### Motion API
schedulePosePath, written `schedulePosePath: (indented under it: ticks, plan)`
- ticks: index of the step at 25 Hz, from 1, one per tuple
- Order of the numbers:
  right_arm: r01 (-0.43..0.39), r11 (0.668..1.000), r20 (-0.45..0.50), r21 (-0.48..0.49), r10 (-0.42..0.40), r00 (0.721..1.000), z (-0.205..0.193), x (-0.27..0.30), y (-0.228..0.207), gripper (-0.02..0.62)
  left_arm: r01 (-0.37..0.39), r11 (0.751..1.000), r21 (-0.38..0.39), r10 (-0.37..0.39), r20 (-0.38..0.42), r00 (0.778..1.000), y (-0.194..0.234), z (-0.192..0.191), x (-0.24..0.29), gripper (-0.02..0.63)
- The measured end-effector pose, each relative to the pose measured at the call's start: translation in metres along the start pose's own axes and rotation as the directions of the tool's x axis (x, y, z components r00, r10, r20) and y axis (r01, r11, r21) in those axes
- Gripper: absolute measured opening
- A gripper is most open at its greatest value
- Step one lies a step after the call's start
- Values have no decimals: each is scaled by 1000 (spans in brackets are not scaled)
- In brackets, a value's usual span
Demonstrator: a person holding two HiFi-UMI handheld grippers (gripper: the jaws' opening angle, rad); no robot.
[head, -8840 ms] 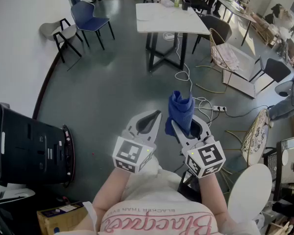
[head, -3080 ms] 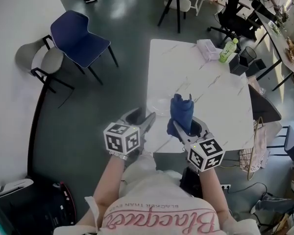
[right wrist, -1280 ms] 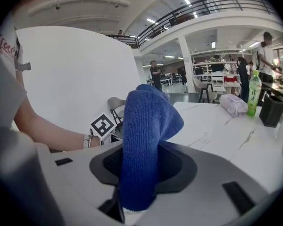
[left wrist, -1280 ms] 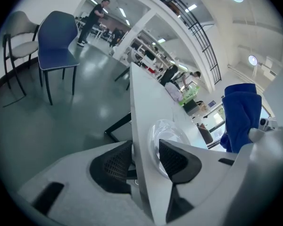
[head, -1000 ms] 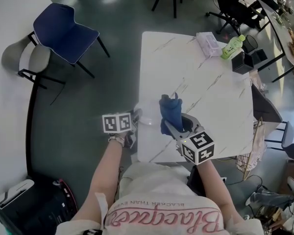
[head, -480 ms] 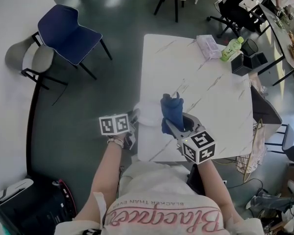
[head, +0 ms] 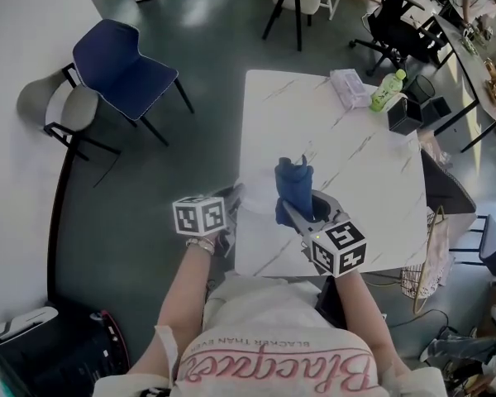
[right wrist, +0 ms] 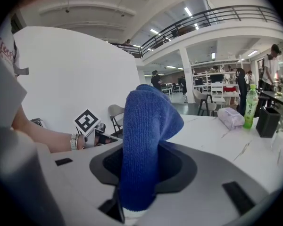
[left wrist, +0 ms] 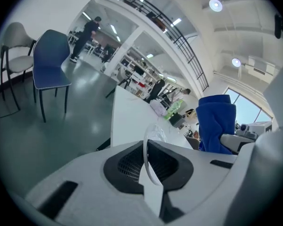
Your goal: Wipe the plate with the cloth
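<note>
Nearest: L tongs (head: 231,198) closing on the rim of a clear plate (left wrist: 145,160), pads already pinching it; the plate sits at the near-left edge of the bench (head: 355,180), & whether it touches the top can't be told; just beside, R tongs (head: 302,213) clenched on a blue cloth (head: 293,190), bunched & standing up out of the jaws, apart from the plate; both tongs over the near end of the white marbled bench; at its far right corner a tissue pack (head: 347,85), a green bottle (head: 385,91) next to it, then a black box (head: 403,116); beyond on the grey floor, far left, a blue chair (head: 120,60) & a pale chair (head: 58,106).
</note>
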State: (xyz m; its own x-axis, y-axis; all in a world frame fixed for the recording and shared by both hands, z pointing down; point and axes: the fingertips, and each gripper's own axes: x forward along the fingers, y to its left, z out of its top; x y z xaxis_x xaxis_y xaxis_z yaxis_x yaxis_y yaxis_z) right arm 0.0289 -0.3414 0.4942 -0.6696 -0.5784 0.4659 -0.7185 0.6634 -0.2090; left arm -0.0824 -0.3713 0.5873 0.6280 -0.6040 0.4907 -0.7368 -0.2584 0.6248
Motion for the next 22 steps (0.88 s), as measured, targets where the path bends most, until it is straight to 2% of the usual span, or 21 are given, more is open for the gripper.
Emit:
schedulePosePath:
  ticks: [10,17,22]
  plan:
    - [37,999,161,4,-37,986,57,-32,-12,143,55,994,95,-67,123,990,-54,50,-24,21]
    - [-7,998,243,-65,22,970,103,-50,11,143,68,987,146,-96,196,976,-93,83,-39,21]
    - [-63,987,225,-145,95,970,114,-42,41,143,84,980,182,-125,229,965,-118,98,-50,21]
